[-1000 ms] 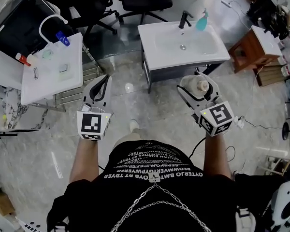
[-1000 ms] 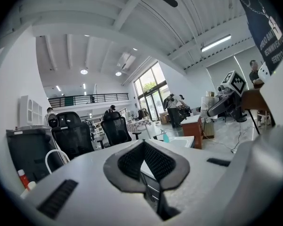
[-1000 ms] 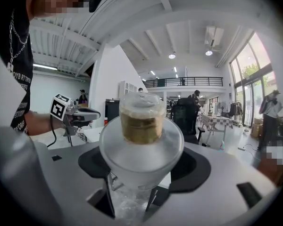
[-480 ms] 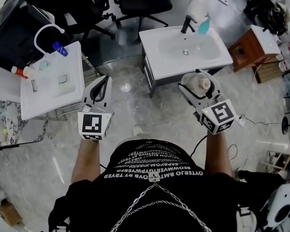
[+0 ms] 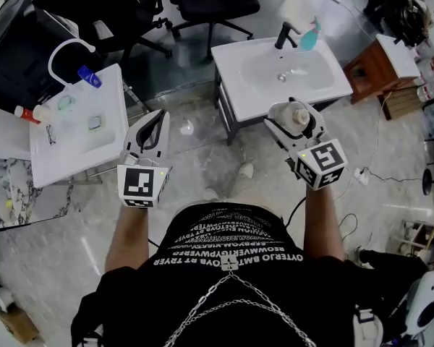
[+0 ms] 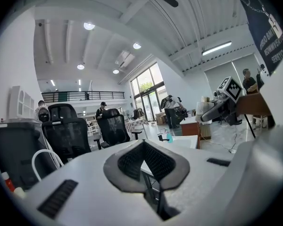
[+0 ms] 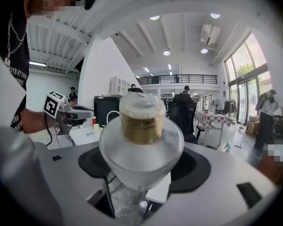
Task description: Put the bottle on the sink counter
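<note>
The bottle, a frosted rounded flask with a gold collar and clear cap uppermost, is clamped between the wide-spread jaws of the right gripper, which press on its body from both sides. It is held in the air just in front of the white sink, on the person's side of it and above the floor, not resting on it. The left gripper hangs well to the left of the sink, its jaws closed together on nothing.
</note>
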Available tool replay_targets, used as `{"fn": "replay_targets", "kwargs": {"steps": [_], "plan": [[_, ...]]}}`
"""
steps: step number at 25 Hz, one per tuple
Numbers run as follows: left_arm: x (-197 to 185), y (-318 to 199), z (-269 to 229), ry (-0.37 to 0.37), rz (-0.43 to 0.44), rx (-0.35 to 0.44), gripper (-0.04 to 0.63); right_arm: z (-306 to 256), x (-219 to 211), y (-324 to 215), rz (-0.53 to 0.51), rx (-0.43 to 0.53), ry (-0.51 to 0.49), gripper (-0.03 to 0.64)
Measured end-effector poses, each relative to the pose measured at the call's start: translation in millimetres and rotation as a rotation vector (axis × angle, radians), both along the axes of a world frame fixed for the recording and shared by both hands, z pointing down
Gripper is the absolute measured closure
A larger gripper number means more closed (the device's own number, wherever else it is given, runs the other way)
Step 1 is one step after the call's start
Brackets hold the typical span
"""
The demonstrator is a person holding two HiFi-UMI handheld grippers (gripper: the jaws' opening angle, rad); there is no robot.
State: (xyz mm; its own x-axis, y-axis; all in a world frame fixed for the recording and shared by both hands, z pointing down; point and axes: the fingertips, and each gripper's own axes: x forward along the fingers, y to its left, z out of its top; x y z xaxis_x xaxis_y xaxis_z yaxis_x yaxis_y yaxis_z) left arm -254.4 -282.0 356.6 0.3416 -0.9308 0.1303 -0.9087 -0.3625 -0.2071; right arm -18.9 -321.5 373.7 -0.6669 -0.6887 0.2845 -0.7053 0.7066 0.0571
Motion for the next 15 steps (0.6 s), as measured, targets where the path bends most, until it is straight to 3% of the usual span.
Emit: {"fn": "replay_targets", "kwargs": {"steps": [15], "plan": [[0.2, -78.0, 22.4, -0.012, -0.005, -0.031, 0.589, 102.1, -10.4, -98.9, -0.007, -0.099, 0.073, 0.285]]}}
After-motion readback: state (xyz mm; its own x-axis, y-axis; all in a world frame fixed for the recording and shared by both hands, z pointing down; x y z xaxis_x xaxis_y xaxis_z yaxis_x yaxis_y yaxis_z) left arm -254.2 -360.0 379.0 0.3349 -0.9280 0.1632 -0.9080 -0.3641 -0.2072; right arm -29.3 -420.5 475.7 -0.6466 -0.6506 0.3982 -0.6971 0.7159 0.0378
